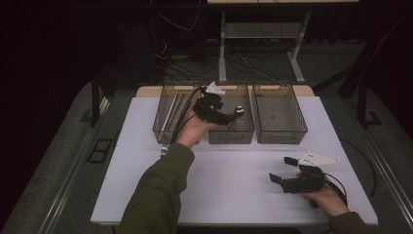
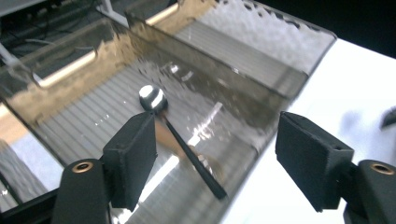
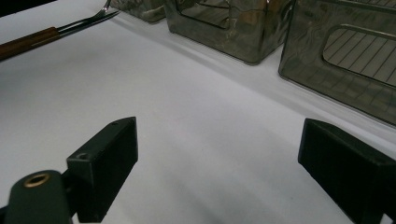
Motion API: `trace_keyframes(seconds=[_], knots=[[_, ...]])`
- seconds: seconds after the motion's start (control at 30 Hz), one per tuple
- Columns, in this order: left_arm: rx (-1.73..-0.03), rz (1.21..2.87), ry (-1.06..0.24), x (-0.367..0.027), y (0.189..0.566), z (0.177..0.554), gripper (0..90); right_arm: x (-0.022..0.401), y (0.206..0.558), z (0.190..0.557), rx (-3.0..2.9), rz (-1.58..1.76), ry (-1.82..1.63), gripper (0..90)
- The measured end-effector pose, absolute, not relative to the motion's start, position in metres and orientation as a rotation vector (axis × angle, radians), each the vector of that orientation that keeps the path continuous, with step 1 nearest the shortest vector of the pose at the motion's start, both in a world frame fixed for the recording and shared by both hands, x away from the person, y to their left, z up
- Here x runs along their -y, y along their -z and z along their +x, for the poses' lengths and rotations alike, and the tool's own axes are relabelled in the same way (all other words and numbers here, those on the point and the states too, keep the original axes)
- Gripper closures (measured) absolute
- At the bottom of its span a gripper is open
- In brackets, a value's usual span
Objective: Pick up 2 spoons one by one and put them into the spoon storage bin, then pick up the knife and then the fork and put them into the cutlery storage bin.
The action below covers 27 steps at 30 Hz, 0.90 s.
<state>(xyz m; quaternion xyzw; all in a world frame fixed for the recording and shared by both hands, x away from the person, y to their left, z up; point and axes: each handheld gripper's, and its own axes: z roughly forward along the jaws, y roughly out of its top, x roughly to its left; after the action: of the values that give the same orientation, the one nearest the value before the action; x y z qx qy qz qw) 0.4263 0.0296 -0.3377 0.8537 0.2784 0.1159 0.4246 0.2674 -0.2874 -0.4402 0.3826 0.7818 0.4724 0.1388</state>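
A spoon (image 2: 152, 98) with a shiny bowl and a black handle lies on the ribbed floor of the middle smoky bin (image 2: 88, 121). In the high view the spoon's bowl (image 1: 238, 110) glints inside that middle bin (image 1: 231, 132). My left gripper (image 1: 233, 116) hovers over this bin, and in its own view the left gripper (image 2: 215, 144) stands open above the spoon, its pads clear of it. My right gripper (image 1: 282, 169) rests low over the white table at the front right. Seen up close, the right gripper (image 3: 219, 154) is open with nothing between its fingers.
Three clear brown bins stand in a row at the table's back: the left bin (image 1: 168, 117) holds long utensils, and the right bin (image 1: 280, 117) stands beside the middle one. A wooden-handled fork (image 3: 56, 30) lies on the table before the bins. Cables and table legs lie beyond.
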Motion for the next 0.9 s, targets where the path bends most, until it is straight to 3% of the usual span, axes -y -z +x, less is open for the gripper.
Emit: trace_keyframes(seconds=[0.4,0.9], knots=[[-0.68,2.12,-0.265,-0.061,0.355,0.384,20.6,0.287,0.44,0.267,-2.263,1.104,-1.362,12.3],[-0.734,2.097,-0.296,-0.109,0.389,0.332,21.8,0.288,0.441,0.268,-2.257,1.105,-1.356,12.2]])
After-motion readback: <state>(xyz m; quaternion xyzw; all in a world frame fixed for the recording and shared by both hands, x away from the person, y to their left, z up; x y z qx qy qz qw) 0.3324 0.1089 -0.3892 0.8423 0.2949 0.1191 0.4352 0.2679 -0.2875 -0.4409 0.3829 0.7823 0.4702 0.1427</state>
